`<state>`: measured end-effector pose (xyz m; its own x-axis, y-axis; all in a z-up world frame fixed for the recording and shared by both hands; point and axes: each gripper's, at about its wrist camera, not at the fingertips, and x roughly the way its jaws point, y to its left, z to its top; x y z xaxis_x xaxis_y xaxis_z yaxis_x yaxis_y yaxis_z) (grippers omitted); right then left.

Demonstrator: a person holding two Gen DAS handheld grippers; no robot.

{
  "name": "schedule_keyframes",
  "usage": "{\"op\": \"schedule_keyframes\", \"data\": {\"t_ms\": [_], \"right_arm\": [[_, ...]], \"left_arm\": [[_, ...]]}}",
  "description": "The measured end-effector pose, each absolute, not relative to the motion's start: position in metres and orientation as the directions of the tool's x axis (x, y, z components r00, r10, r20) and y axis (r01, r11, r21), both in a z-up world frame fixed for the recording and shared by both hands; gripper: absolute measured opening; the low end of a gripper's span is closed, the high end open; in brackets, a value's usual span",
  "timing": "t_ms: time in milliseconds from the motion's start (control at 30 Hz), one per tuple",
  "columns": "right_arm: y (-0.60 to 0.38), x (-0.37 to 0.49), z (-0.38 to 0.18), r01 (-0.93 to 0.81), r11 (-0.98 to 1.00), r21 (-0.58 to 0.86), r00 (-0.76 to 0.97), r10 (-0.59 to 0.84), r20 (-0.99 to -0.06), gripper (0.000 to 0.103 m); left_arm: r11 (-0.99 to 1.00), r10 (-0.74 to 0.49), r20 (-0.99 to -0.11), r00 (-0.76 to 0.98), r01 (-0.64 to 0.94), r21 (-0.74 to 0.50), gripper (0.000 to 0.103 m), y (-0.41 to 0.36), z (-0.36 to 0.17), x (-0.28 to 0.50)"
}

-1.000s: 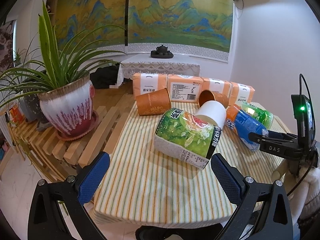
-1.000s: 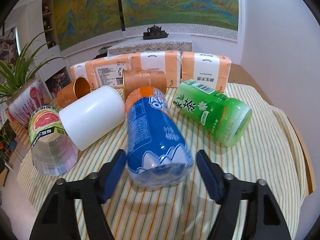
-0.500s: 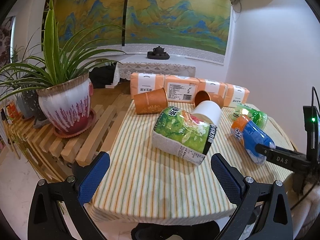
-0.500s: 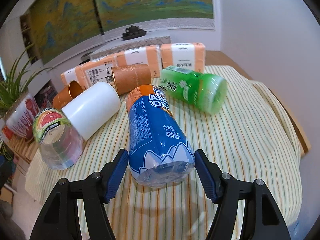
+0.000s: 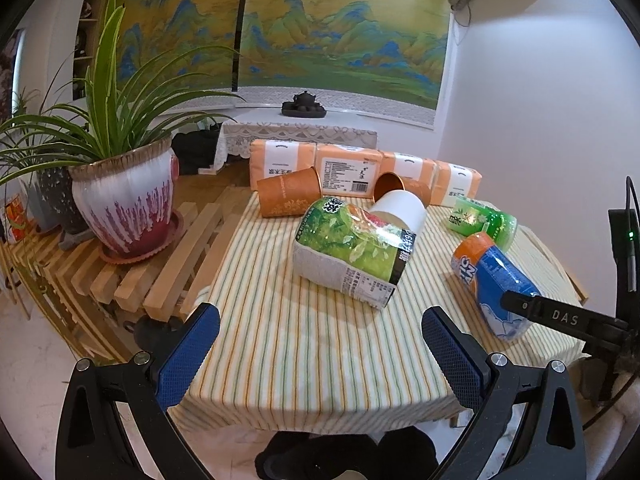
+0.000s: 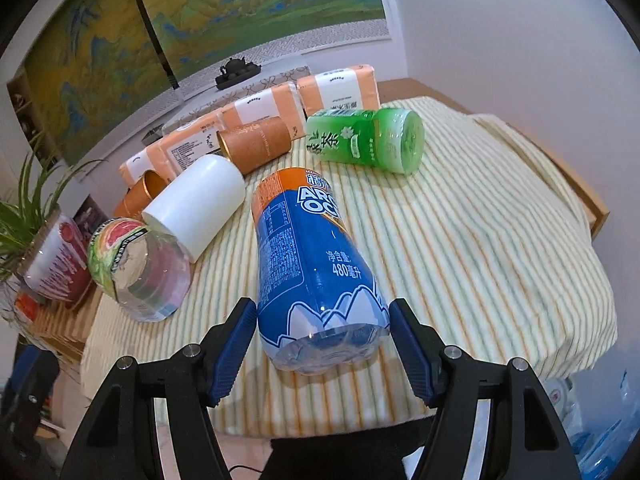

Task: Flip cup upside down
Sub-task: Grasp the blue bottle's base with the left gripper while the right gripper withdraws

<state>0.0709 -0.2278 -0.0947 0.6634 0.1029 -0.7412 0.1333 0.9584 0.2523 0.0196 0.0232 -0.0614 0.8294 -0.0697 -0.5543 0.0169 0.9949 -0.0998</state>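
Several cups lie on their sides on the striped tablecloth (image 5: 304, 344). My right gripper (image 6: 322, 314) is shut on the blue-labelled clear cup (image 6: 312, 264), both pads against its base end, which is held a little above the cloth. In the left wrist view that blue cup (image 5: 494, 280) is at the right, with a black finger (image 5: 560, 316) across it. My left gripper (image 5: 320, 316) stands open over the table's front edge with nothing between its pads. Ahead of it lie a green-labelled clear cup (image 5: 352, 248) and a white cup (image 5: 400, 212).
A green tea cup (image 6: 364, 144) and two orange paper cups (image 5: 288, 196) (image 5: 400, 188) lie further back, before a row of orange tissue packs (image 5: 348, 172). A potted plant (image 5: 128, 204) stands on slatted wood to the left. Bare cloth (image 6: 480, 220) spreads to the right.
The right gripper has narrowed onto the blue cup and drawn it back and right, away from the white cup. The left gripper has pulled back from the green-labelled cup.
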Motion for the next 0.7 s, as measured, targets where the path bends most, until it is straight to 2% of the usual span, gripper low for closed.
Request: {"op": "schedule_keyframes", "data": {"t_ms": [400, 700], "right_arm": [[-0.259, 0.034, -0.076, 0.043, 0.916, 0.399, 0.721, 0.248, -0.647, 0.071], [-0.308, -0.018, -0.076, 0.099, 0.936, 0.337, 0.793, 0.131, -0.595, 0.073]], "left_arm": [[0.991, -0.130, -0.567, 0.813, 0.111, -0.068, 0.102, -0.030, -0.069, 0.016], [0.971, -0.221, -0.549, 0.806, 0.233, -0.049, 0.102, -0.113, -0.082, 0.019]]}}
